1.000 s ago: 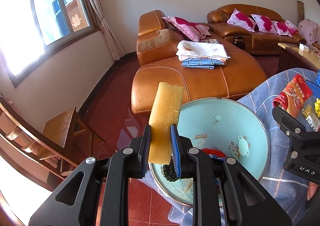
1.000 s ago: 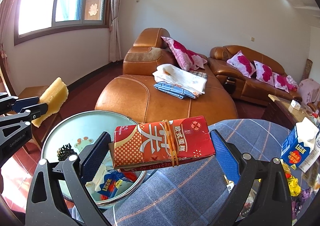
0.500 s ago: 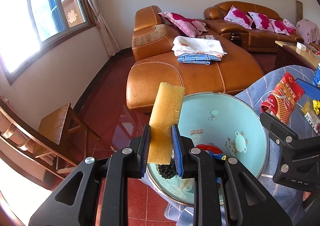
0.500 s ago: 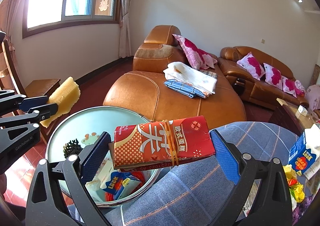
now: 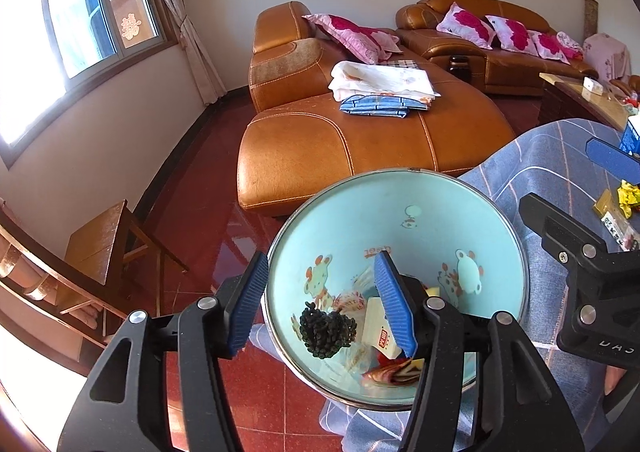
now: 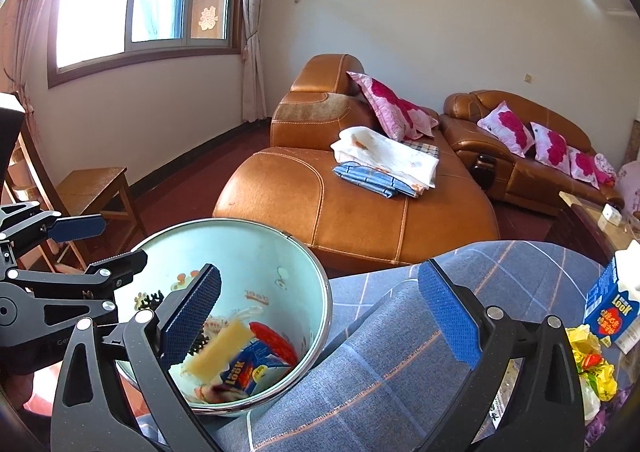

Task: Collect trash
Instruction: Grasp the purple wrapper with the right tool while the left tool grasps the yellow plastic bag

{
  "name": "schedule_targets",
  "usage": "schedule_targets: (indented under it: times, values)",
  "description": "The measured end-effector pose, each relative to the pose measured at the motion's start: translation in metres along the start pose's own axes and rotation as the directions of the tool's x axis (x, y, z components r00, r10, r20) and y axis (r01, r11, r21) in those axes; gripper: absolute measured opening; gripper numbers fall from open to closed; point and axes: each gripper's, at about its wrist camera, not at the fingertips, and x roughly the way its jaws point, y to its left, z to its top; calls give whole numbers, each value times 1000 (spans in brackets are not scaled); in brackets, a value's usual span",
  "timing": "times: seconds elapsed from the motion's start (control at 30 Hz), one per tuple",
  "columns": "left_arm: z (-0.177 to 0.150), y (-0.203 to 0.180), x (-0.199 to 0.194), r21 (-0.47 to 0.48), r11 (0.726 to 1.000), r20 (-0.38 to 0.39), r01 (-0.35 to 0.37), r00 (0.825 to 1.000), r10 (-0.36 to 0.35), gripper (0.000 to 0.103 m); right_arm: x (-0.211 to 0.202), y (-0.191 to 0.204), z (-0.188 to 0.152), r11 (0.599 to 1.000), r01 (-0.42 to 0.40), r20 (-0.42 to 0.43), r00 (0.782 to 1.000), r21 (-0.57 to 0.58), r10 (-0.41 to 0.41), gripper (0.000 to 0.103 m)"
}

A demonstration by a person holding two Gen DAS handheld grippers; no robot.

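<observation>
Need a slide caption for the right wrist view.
Both open grippers over the trash bin; yellow sponge and red packet inside.

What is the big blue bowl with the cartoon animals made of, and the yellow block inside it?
The light-blue cartoon-printed basin looks like enamelled metal: its inside is glossy and painted, and a bright silvery rim runs round the edge. It might be coated steel; the look alone leaves that open. The yellow rectangular block seems to be sponge foam, matte and soft-edged, though it shows blurred here.
</observation>
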Motion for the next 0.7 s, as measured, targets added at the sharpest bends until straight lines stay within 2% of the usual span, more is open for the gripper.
schedule_targets:
  times: [0.23,0.43,0.53,0.6,0.7]
  values:
    - [1,-1,-1,-10,1000,0,10,1000,-10,57,-2,1,-1,1000,22,0,1000,5,-22,97]
    - [1,-14,-4,9,999,-1,45,999,-45,59,-17,-19,-2,990,129,-18,992,59,-128,97]
    - [1,-33,-8,46,996,2,77,997,-78,60,-39,-43,-4,973,210,-19,978,99,-209,97]
    - [2,-49,-13,76,992,11,104,994,-106,60,-55,-63,-10,953,276,-30,961,127,-275,97]
    - [3,-77,-21,129,981,31,143,988,-148,60,-76,-99,-26,905,383,-71,924,184,-376,97]
